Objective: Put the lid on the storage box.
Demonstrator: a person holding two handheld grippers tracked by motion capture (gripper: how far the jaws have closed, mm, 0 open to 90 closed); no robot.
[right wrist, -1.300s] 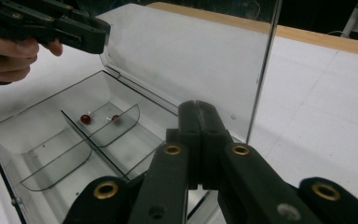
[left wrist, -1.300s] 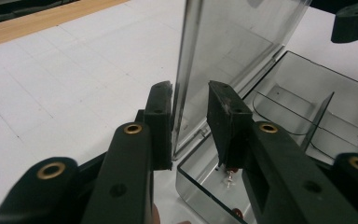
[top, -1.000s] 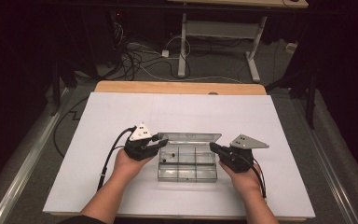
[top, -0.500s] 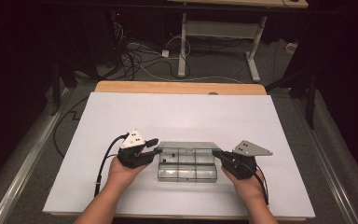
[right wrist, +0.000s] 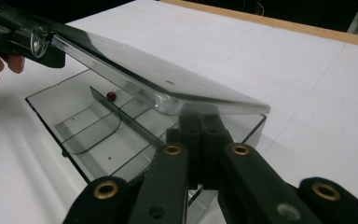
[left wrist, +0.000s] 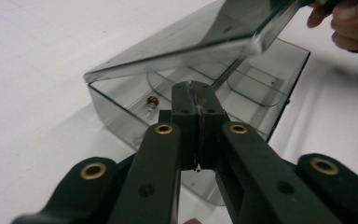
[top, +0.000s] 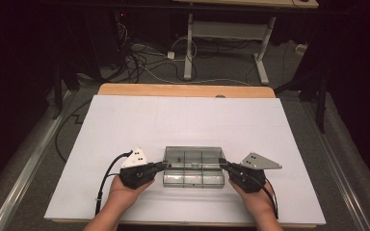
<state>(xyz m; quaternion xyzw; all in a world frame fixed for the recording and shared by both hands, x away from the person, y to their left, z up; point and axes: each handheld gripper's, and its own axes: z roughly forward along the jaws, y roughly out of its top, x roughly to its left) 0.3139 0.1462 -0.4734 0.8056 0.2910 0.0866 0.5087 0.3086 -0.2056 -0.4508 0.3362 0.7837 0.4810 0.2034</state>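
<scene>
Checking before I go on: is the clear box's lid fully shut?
No, the lid is tilted up above the box, leaving the compartments open underneath.

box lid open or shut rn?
Partly open. The lid slants up off the clear box, leaving a gap along one side; a small red bead sits inside.

The white table sheet [top: 183,120] lies bare and open across its far half and along both outer sides, giving wide passage there. Near the front edge, the clear compartment box [top: 192,179] blocks the middle, flanked closely by the left gripper [top: 161,166] and the right gripper [top: 223,165], one at each end. Its tilted lid [right wrist: 168,84] overhangs the compartments, narrowing access from above. Dividers split the interior.
</scene>
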